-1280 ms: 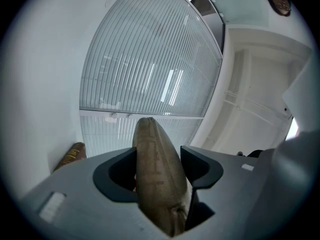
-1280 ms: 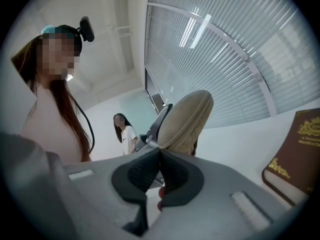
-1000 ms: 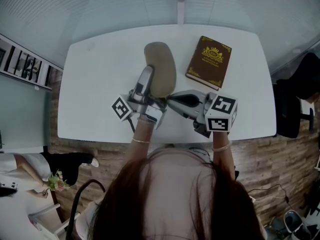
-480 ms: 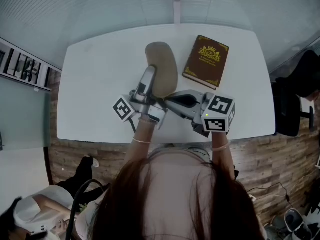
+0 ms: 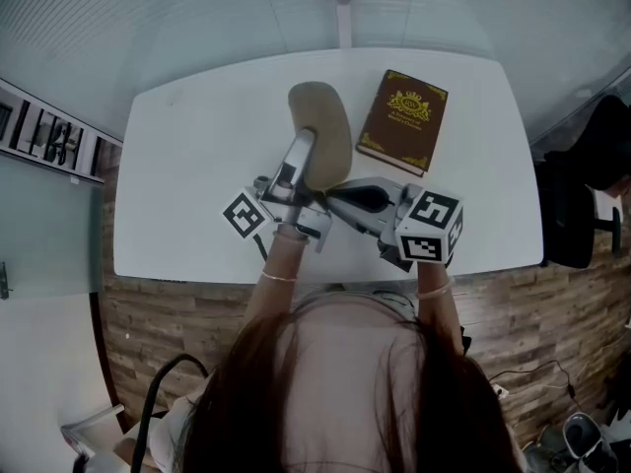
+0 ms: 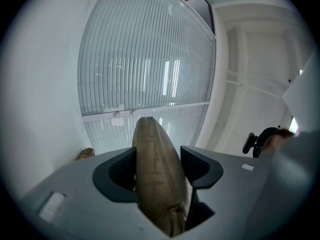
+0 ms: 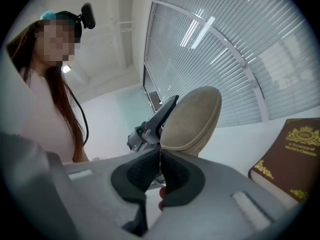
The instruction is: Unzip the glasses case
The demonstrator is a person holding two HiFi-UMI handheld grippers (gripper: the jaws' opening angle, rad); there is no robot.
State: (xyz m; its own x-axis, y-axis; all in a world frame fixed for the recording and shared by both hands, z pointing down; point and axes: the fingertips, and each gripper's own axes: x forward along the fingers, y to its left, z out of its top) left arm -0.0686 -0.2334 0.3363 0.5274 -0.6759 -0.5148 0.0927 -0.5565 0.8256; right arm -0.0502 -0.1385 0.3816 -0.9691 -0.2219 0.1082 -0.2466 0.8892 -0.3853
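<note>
clamps tan glasses case (image 5: 320,131), tilted above the table (image 5: 187,166), in left gripper (image 6: 159,166) as anchor; sets right gripper (image 7: 160,171) at its near end for the zip, jaws near-closed, just easing apart, nothing discernible between.

Prob. office/lab rm: white table (image 5: 197,166), ribbed glass partition (image 5: 197,18) behind table, black office chair (image 5: 577,215) right of table, wood-plank floor (image 5: 158,308) below.
</note>
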